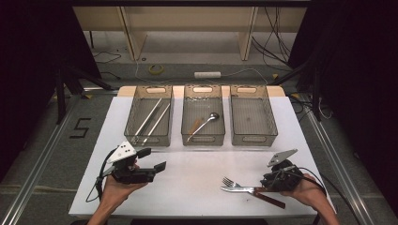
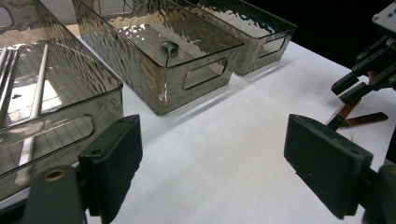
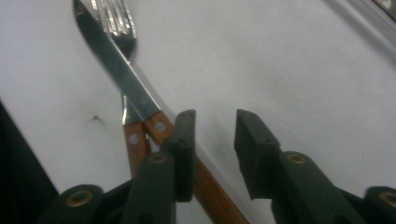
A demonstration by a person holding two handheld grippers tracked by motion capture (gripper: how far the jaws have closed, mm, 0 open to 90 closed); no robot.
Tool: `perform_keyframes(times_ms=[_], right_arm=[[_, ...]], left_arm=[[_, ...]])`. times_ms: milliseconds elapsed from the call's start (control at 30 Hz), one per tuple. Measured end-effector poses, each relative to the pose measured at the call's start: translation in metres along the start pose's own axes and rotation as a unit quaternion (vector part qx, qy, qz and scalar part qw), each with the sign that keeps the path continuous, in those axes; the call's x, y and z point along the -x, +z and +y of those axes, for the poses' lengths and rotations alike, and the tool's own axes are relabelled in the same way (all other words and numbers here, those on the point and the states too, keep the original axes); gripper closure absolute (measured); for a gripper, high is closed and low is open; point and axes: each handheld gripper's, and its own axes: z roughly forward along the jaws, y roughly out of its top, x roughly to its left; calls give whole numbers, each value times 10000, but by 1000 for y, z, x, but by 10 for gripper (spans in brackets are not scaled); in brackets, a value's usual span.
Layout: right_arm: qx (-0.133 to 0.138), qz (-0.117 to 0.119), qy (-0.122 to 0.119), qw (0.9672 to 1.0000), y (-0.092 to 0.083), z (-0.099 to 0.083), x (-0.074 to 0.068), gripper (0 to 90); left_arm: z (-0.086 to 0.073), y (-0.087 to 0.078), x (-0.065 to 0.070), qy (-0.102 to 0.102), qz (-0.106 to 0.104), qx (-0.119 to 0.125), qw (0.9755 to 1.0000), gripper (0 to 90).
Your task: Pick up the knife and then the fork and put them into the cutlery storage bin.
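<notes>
A knife [image 1: 238, 189] and a fork [image 1: 229, 181], both with wooden handles, lie crossed on the white table [image 1: 197, 183] near its front right. My right gripper [image 1: 263, 184] is low over their handles with its jaws apart. In the right gripper view the right gripper [image 3: 212, 135] has nothing pressed between its pads. The knife [image 3: 122, 77] runs up to the left, its handle passing under the left jaw, and the fork [image 3: 115, 18] lies beneath the blade. My left gripper [image 1: 154, 159] stands open at the front left, with bare table between its jaws [image 2: 212, 158].
Three clear bins stand in a row at the back. The left bin [image 1: 150, 140] holds long metal chopsticks [image 1: 152, 119], the middle bin [image 1: 202, 141] holds a spoon [image 1: 206, 123], and the right bin [image 1: 253, 140] has nothing in it. The table's front edge is close to both hands.
</notes>
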Motion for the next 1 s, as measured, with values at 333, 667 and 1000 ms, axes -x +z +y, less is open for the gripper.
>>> perform_keyframes(times_ms=[333, 667, 1000], right_arm=[[-298, 26, -561, 9980, -8, 8, -6, 426], [-634, -44, -809, 9947, 2, 11, -10, 410], [-855, -20, -912, 9922, 5, 11, -11, 444]], left_arm=[[0, 0, 0, 5, -3, 3, 10000, 188], [1, -1, 0, -1, -9, 76, 10000, 187], [1, -3, 0, 16, -13, 207, 9998, 185]])
